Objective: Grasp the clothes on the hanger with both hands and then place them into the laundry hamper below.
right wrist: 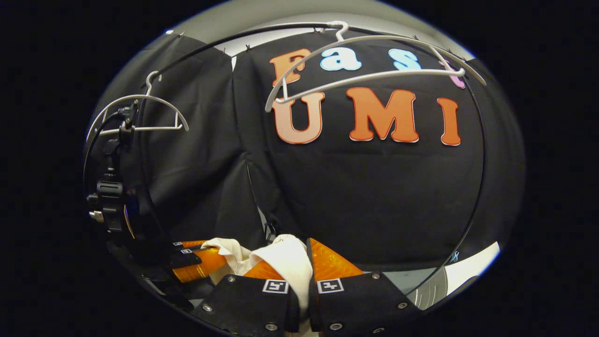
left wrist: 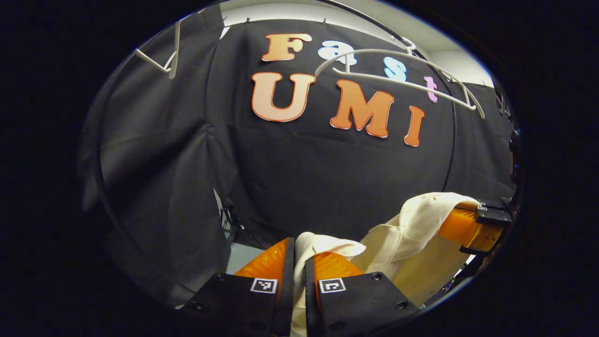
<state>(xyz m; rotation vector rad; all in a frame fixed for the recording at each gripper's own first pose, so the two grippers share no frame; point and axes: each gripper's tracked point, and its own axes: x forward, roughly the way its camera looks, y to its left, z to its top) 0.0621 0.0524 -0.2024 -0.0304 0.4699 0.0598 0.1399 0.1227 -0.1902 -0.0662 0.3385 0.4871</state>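
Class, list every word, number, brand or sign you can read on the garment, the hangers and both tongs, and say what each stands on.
No readable text on any of them.
Cream cloth garment: plain, no print showing.
White plastic hanger: bare.
Left tongs and right tongs: only square black-and-white code markers, patterns rather than words.

No readable text, number or brand is found on the hardware. Square black-and-white coded markers are fixed on the black finger blocks, patterns only, no characters. Two are seen near the bottom of the left gripper view, left marker [left wrist: 263, 285] and right marker [left wrist: 332, 285], on the left gripper [left wrist: 302, 248]. Two more [right wrist: 275, 286] [right wrist: 330, 285] are carried by the right gripper [right wrist: 292, 255]. Nothing legible is printed on the cream fabric garment [left wrist: 412, 234] clamped in both.
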